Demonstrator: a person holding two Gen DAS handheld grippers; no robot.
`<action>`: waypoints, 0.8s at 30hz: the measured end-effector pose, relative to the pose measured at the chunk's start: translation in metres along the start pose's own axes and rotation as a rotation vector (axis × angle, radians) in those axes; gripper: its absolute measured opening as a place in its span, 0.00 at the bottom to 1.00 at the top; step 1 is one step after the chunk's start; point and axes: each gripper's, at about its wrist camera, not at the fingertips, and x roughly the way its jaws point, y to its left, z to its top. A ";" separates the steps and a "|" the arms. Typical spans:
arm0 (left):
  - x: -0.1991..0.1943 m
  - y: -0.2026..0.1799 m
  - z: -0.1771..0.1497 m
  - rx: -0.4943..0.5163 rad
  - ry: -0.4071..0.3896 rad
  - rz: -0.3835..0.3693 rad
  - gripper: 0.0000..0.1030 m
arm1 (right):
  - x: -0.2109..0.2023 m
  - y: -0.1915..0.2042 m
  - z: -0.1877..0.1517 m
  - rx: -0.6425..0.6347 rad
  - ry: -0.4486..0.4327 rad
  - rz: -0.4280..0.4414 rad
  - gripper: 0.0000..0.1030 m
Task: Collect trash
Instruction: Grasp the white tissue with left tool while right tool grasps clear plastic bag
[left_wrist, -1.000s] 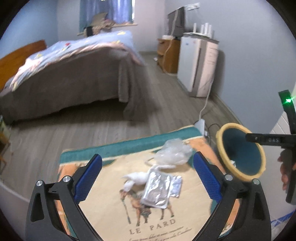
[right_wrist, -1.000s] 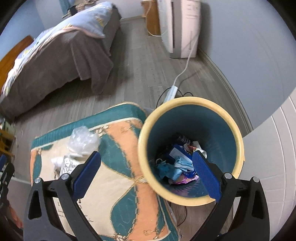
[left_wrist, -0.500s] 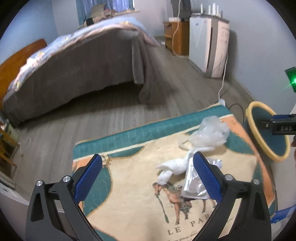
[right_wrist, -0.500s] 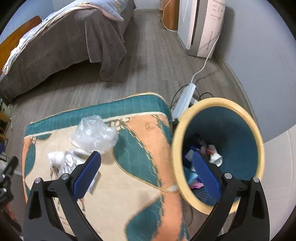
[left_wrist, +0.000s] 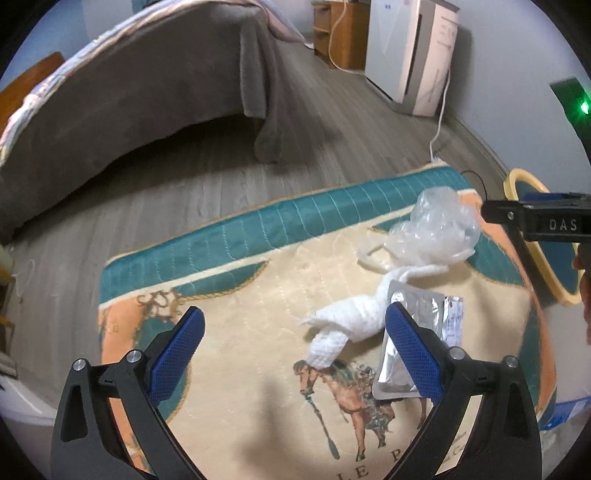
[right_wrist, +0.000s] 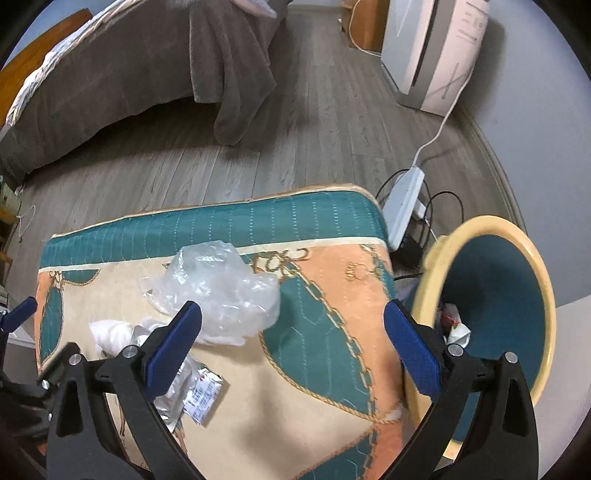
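Left gripper (left_wrist: 293, 334) and right gripper (right_wrist: 291, 325), jaws apart, empty.
Crumpled plastic bag (right_wrist: 221, 286) mid-frame on cloth (right_wrist: 325, 314); bin (right_wrist: 498, 314) at right.

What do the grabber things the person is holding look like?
Both look alike: the left gripper and right gripper have black frames shaped like a wide V, silver screws, and blue bumpy pads on the fingers. Seen from the side, the right one shows white letters "DAS" and a green light.
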 end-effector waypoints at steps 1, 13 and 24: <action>0.005 -0.001 0.000 0.008 0.013 -0.007 0.95 | 0.003 0.002 0.001 -0.004 0.005 -0.001 0.94; 0.043 -0.010 0.004 0.054 0.126 -0.054 0.80 | 0.036 0.029 0.011 -0.025 0.075 0.059 0.92; 0.051 -0.018 0.000 -0.001 0.206 -0.214 0.38 | 0.034 0.034 0.008 -0.006 0.115 0.168 0.42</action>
